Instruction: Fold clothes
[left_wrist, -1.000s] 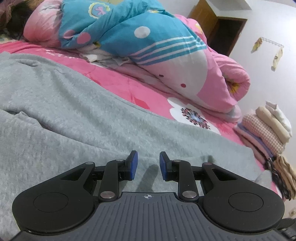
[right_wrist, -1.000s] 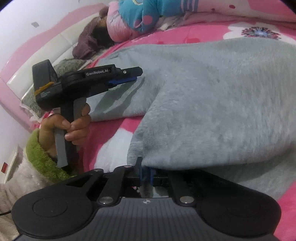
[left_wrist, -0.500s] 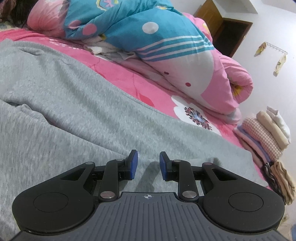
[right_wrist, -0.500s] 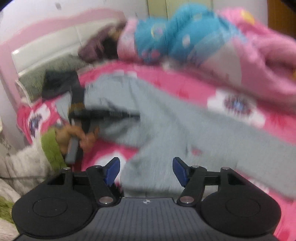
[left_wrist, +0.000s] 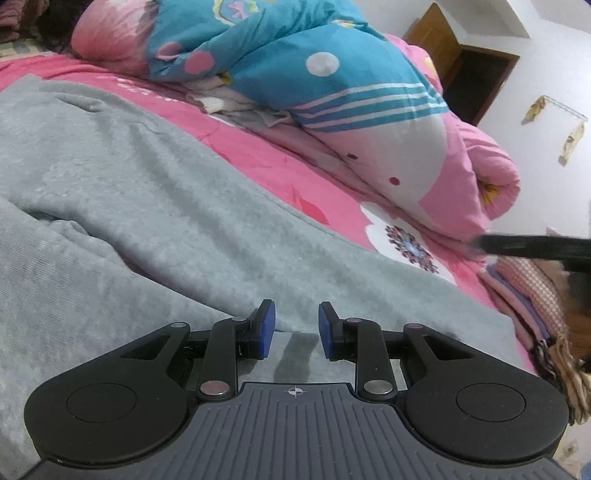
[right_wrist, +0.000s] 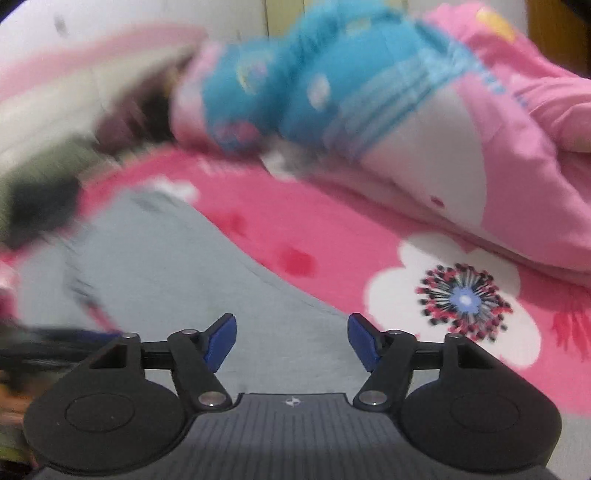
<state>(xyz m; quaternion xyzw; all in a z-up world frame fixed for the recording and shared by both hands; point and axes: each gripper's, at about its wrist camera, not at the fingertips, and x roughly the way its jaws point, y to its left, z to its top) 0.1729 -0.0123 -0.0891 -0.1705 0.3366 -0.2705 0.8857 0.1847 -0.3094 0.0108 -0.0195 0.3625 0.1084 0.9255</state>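
So the grey garment (left_wrist: 155, 206) is spread flat over the pink bedsheet (left_wrist: 280, 173), filling most of the left wrist view from 9 o'clock across to about 4 o'clock. One layer looks folded over another, with a soft crease running from 9 o'clock toward the middle. The left gripper (left_wrist: 293, 328) sits right above the fabric at 6 o'clock, blue pads a small gap apart, nothing between them, and its shadow lands on the cloth just under the tips.

Up at 12 o'clock there's a rolled-up quilt (left_wrist: 332, 81), blue with dots and stripes on one side and pink on the other. At 3 to 4 o'clock a stack of folded clothes (left_wrist: 532, 291) sits at the edge of the bed, and a blurry dark bar, which looks like the right gripper (left_wrist: 532, 249), pokes in from the right edge.

The right wrist view is pretty motion-smeared. The right gripper's jaws (right_wrist: 291, 341) are spread wide and hold nothing, with the grey garment (right_wrist: 177, 280) below them and running off toward 9 o'clock. A white flower print (right_wrist: 458, 299) on the sheet shows at 3 o'clock, and the quilt (right_wrist: 332, 92) is smeared across 12 o'clock. A dark streak at 8 o'clock is too blurred to identify.
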